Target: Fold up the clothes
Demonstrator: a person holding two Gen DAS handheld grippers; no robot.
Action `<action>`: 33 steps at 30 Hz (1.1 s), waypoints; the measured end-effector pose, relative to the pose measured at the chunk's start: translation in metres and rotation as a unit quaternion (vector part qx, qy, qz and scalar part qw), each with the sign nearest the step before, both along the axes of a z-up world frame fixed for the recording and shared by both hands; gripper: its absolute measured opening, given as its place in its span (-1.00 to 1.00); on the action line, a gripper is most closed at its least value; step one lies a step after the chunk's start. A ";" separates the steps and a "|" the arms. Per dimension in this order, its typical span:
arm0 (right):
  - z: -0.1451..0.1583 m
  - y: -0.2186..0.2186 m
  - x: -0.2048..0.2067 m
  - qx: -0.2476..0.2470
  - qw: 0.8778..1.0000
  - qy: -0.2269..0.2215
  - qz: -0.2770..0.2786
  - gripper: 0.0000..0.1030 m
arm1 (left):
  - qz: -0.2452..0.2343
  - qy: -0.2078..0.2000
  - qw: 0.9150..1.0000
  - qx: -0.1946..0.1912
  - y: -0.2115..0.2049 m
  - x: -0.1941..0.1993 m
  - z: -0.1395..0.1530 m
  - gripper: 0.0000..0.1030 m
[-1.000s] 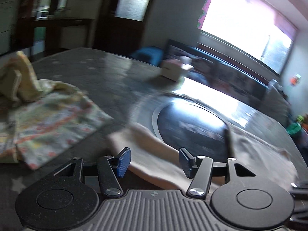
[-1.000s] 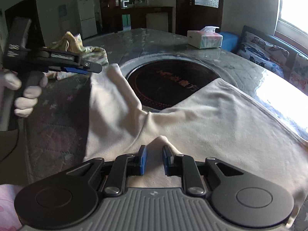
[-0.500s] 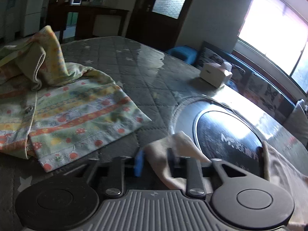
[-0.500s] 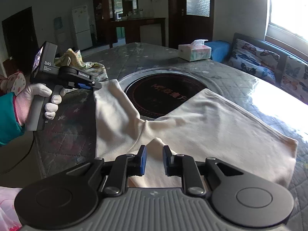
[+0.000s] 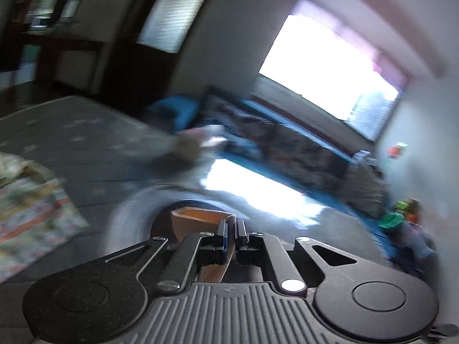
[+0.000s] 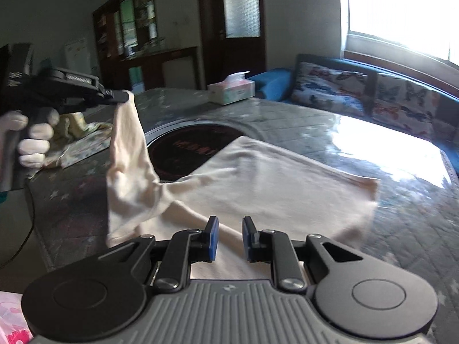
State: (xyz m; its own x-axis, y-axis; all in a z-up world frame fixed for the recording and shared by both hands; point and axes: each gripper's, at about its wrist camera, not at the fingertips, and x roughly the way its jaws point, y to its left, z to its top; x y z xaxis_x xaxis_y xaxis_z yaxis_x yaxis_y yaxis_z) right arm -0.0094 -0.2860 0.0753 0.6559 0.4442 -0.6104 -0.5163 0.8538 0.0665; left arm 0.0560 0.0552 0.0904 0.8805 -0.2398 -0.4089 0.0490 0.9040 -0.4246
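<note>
A cream garment (image 6: 258, 177) lies spread on the grey quilted table (image 6: 287, 117), partly over a dark round inset (image 6: 195, 149). My left gripper (image 5: 231, 229) has its jaws closing the last bit, pads pressed on one end of the cream cloth (image 5: 198, 220). In the right wrist view the left gripper (image 6: 124, 95), in a white-gloved hand (image 6: 34, 140), holds that end up so it hangs in a long drape. My right gripper (image 6: 230, 236) sits low at the garment's near edge. Its jaws are narrow, with a fold of the cream cloth between the blue pads.
A patterned yellow-green garment (image 6: 83, 143) lies on the table's left side, also seen as a blurred patterned garment (image 5: 31, 209). A tissue box (image 6: 231, 89) stands at the far edge. A sofa with butterfly cushions (image 6: 373, 97) runs along the window wall.
My left gripper went from open to shut on the garment's end and lifted it off the table. The right gripper shifted across with its fold, and the cloth drew along.
</note>
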 end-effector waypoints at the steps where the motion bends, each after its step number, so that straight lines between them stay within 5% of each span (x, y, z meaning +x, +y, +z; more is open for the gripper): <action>1: 0.001 -0.006 -0.001 0.001 1.000 -0.003 -0.008 -0.67 | -0.021 -0.006 1.000 -0.002 -0.012 -0.002 0.005 -0.91; 7: 0.003 -0.044 -0.011 0.011 0.998 -0.009 -0.058 -0.67 | -0.142 -0.025 0.989 -0.015 -0.082 -0.015 0.020 -0.91; 13: -0.006 -0.074 -0.020 0.019 0.995 0.000 -0.103 -0.67 | -0.252 0.001 0.968 -0.023 -0.139 -0.020 0.001 -0.90; 21: -0.018 -0.084 -0.026 0.022 0.992 0.015 -0.123 -0.66 | -0.326 0.064 0.943 0.001 -0.185 -0.027 -0.047 -0.89; 24: -0.020 -0.081 -0.024 0.022 0.992 0.021 -0.122 -0.66 | -0.340 0.084 0.937 0.007 -0.189 -0.027 -0.059 -0.71; 28: -0.023 -0.078 -0.023 0.027 0.992 0.029 -0.116 -0.66 | -0.346 0.080 0.935 0.016 -0.175 -0.033 -0.060 -0.71; 33: -0.026 -0.067 -0.020 0.026 0.995 0.039 -0.092 -0.64 | -0.319 0.039 0.944 0.067 -0.129 -0.051 -0.048 -0.62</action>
